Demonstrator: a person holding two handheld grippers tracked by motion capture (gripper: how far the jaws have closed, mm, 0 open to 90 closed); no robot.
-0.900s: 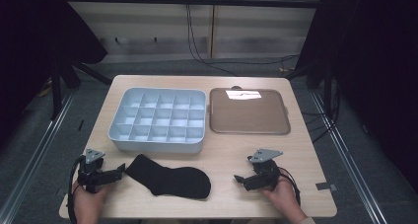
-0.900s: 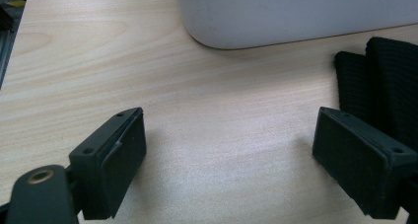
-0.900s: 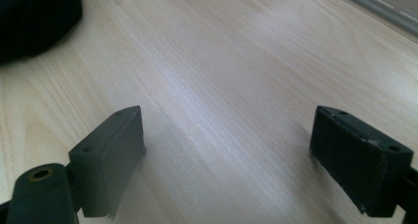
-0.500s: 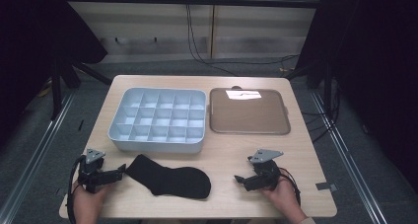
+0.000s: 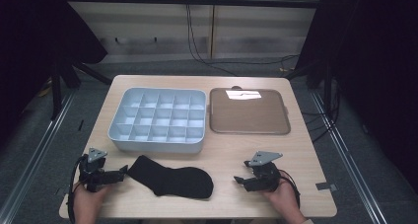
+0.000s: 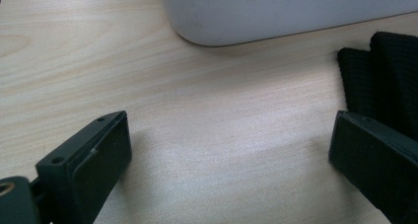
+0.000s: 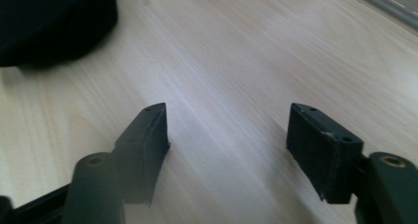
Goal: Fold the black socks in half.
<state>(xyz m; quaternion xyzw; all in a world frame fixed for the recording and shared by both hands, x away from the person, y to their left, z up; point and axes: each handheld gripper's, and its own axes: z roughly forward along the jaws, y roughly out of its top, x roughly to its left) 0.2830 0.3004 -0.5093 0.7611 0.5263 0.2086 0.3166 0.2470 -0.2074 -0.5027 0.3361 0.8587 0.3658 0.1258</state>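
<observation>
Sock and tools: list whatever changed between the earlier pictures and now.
Nothing visibly changed. The black sock lies flat at the table's near edge, the left tool open beside its cuff and the right tool open past its toe, neither holding anything.

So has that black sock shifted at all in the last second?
No. The black sock lies in the same spot just below the grey divided box, near the table's front edge.

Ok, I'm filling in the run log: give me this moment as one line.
left gripper: open, at sock cuff | right gripper: open, empty | sock: flat on table | tray: empty
</observation>
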